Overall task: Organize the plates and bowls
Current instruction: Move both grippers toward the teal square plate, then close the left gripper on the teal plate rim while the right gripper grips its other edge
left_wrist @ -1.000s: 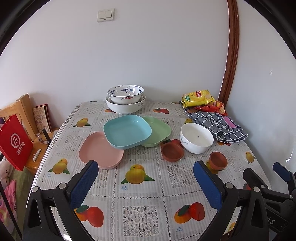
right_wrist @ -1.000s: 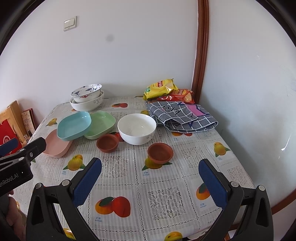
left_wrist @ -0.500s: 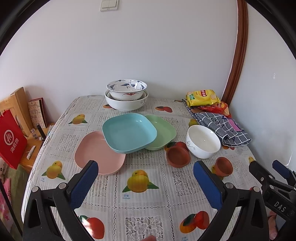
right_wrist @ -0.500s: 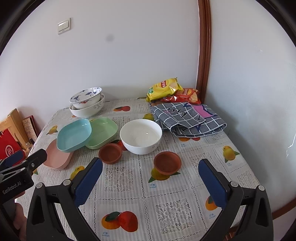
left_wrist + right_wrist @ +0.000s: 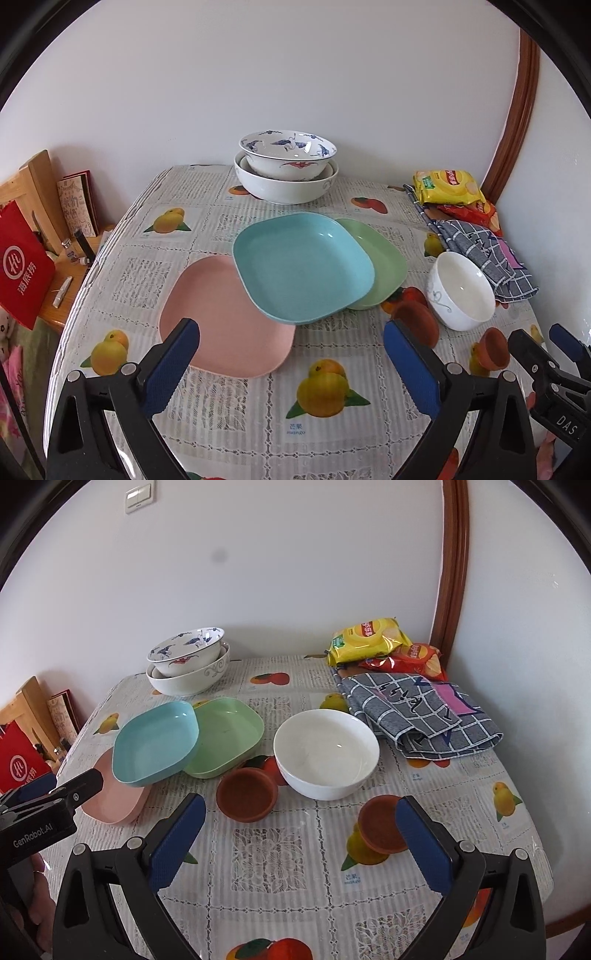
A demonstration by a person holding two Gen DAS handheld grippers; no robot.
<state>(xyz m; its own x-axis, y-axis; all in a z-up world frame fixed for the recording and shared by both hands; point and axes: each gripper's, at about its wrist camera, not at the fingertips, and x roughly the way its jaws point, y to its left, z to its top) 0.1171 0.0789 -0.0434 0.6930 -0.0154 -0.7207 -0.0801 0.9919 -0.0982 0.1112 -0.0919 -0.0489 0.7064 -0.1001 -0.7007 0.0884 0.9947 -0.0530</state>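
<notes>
The left tool [image 5: 291, 363] hovers wide open and empty over the bench's [image 5: 258, 435] near edge; the pink plate [image 5: 221, 317] lies just ahead between its fingers, nearer this hand than the right. The blue plate [image 5: 303, 266] rests tilted across the pink and green plates [image 5: 384, 266]. The right tool [image 5: 301, 834], equally open and empty, faces the white bowl [image 5: 327, 753].

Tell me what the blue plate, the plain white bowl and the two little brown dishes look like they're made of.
Blue plate: likely plastic or melamine, soft satin sheen, thick rounded rim. White bowl: glazed ceramic, sharp glossy highlight. Brown dishes: probably unglazed terracotta, matte and grainy.
</notes>
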